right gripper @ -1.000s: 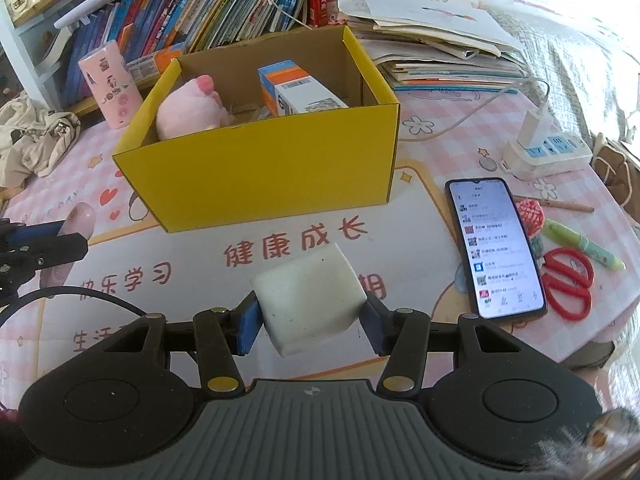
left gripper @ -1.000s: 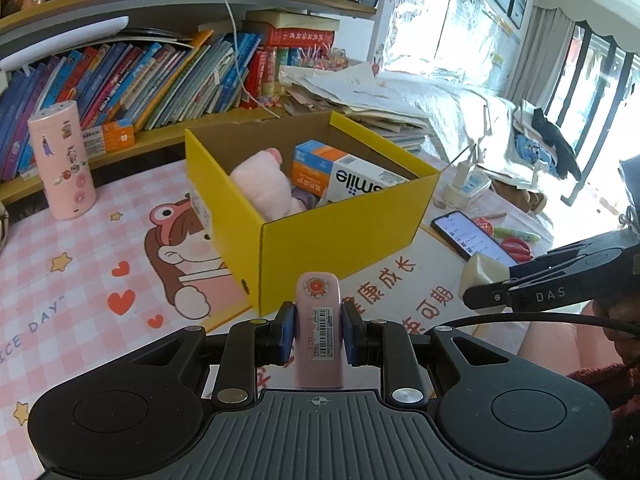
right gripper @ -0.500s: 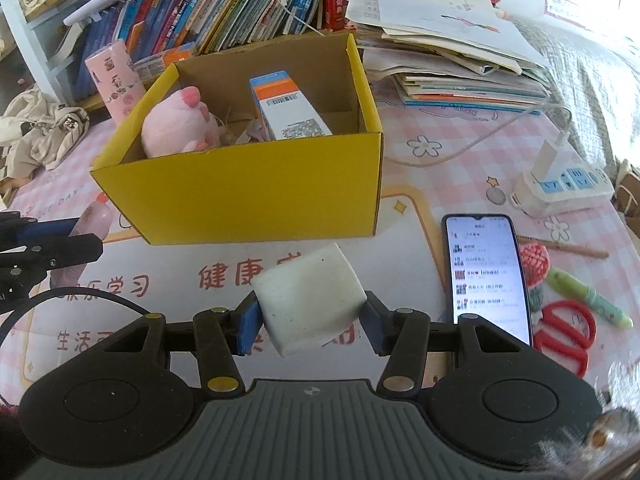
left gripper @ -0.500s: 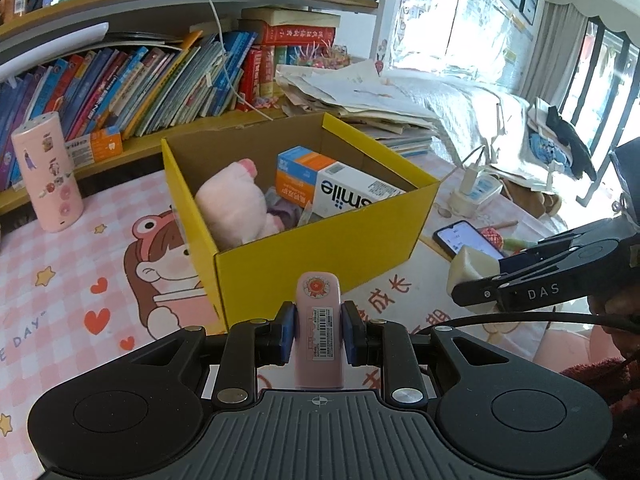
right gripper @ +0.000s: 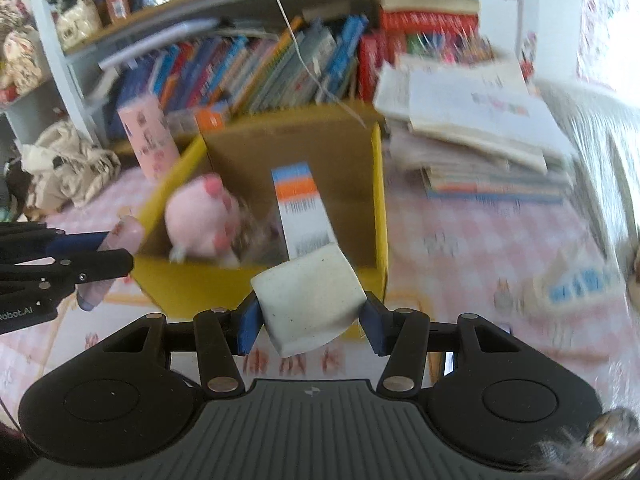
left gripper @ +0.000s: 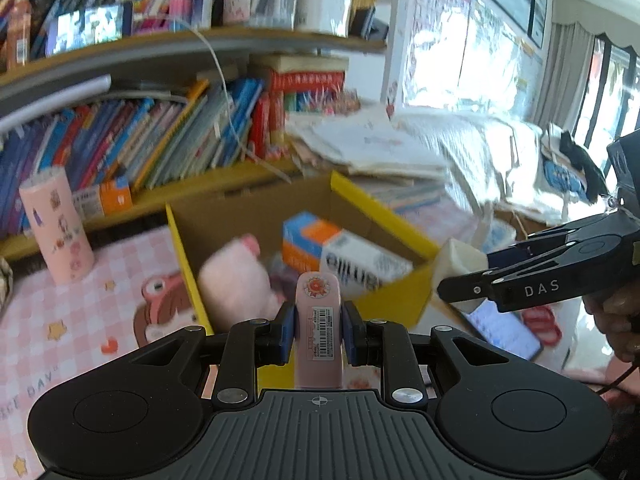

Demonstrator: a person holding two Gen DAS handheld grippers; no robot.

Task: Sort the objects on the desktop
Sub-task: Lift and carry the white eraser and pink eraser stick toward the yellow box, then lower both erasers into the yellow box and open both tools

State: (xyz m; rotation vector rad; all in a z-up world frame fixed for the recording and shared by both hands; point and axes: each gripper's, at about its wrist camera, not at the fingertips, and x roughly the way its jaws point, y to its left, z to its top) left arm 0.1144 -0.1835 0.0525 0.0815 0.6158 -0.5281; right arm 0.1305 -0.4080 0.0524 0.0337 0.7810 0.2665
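- While both carried items hang near the yellow box (right gripper: 264,284), the step in hand looks like the carry-and-drop stage of sorting: each gripper brings 1 thing to the box's open top.
- The pink tube (left gripper: 318,332) sits pinched between the pads of the left gripper (left gripper: 318,334), its long axis running straight ahead toward 12 o'clock, rounded sticker end forward, barcode label up. Its tip hangs at about the near wall of the box.
- The white block (right gripper: 310,298) is clamped in the right gripper (right gripper: 308,326), turned a little so 1 corner points down toward 6 o'clock; it is roughly cubic, with no clear long axis. It hovers at the box's near rim.
- Inside the box, a pink plush toy (right gripper: 200,218) fills the 10 o'clock side and an orange-and-blue carton (right gripper: 302,208) lies lengthwise toward 12 o'clock.
- Next, I judge, each gripper must pass over the rim before its jaws part, aiming for the gaps beside the plush and carton.
- Beyond, on the pink checked desk (right gripper: 460,248), lies a phone (left gripper: 500,330) at 4 o'clock in the left view.
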